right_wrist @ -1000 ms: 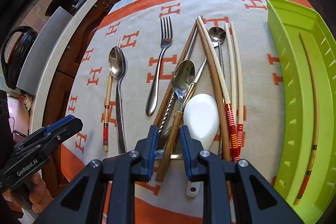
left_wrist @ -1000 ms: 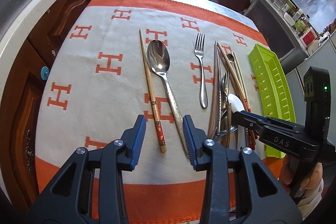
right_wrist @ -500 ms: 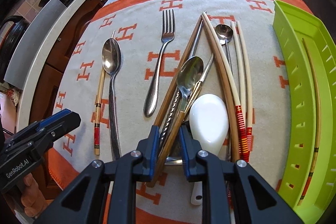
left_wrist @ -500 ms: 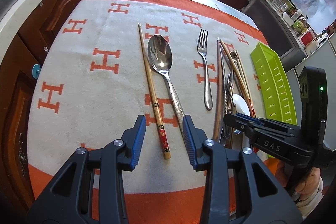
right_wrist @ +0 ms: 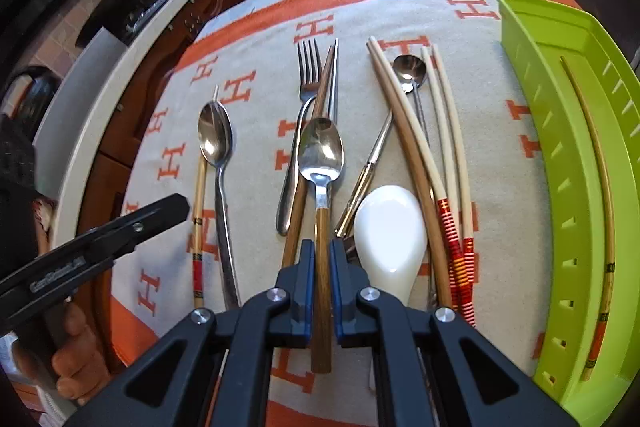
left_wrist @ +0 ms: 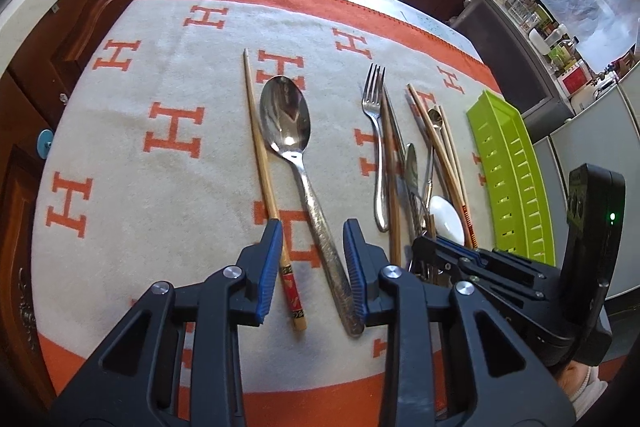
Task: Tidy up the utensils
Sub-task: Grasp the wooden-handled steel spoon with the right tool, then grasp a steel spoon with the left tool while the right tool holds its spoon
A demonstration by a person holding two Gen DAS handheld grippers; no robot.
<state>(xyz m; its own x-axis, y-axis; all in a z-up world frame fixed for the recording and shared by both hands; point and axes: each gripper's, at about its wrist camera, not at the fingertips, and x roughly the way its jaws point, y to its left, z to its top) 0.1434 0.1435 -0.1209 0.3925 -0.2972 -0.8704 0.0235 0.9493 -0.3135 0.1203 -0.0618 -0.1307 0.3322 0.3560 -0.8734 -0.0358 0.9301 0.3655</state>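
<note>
- The green tray lies off to the right of the right gripper, holding one chopstick so far; most utensils are still on the cloth.
- A second ago that gripper's jaws stood apart around the wood-handled spoon; now they have clamped onto its handle, so I judge it ready to lift toward the tray.
- The left gripper has sunk lower; its jaws are narrowing around the steel spoon and the red-tipped chopstick, its pads not yet pressing.
</note>
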